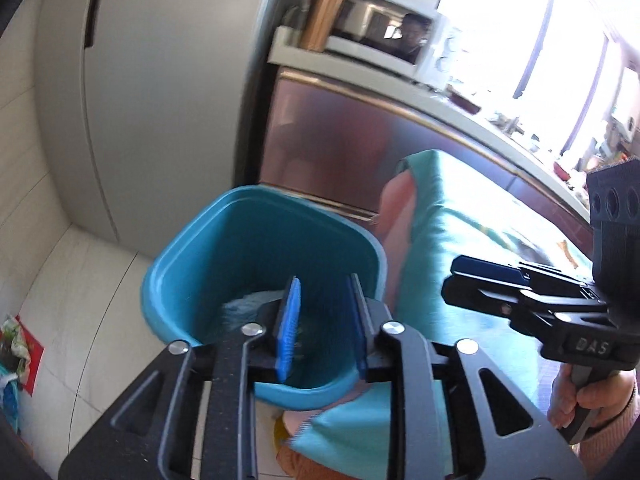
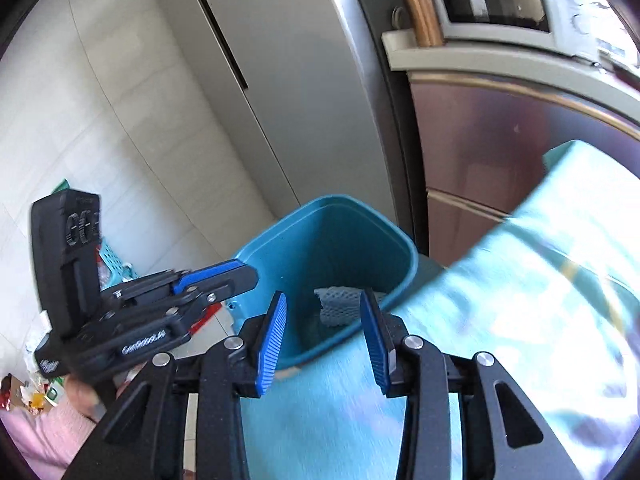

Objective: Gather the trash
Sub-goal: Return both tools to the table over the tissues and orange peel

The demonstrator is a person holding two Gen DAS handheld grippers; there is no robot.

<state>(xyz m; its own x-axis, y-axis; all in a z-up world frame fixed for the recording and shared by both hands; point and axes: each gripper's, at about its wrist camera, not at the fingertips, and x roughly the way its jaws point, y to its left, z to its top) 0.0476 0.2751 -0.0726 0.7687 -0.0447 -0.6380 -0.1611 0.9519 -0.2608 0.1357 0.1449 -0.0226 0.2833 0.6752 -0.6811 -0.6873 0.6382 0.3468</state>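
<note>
- The left gripper [image 1: 322,320] hangs above the open mouth of the teal trash bin [image 1: 224,248]; its blue-padded fingers [image 1: 290,322] stand a moderate gap apart with nothing between them.
- From the right wrist view, the right gripper [image 2: 324,340] points at the same bin [image 2: 372,240], its ribbed blue pads [image 2: 272,344] spread wide and empty, over the bin's near rim and the edge of the table.
- Inside the bin lies a piece of grey-blue foam netting [image 2: 338,306], resting on the bottom toward the near wall.
- The bin stands on the pale tiled floor [image 1: 80,280], just beside a table covered with a turquoise cloth [image 1: 460,232].
- Behind the bin are a grey refrigerator [image 2: 304,92] and a glossy cabinet [image 1: 340,136] carrying a microwave [image 2: 500,4].
- A copper-coloured tumbler [image 1: 326,12] stands next to the microwave.
- At the far left of the floor, some colourful wrappers [image 1: 16,344] lie near a teal basket [image 2: 114,264].
</note>
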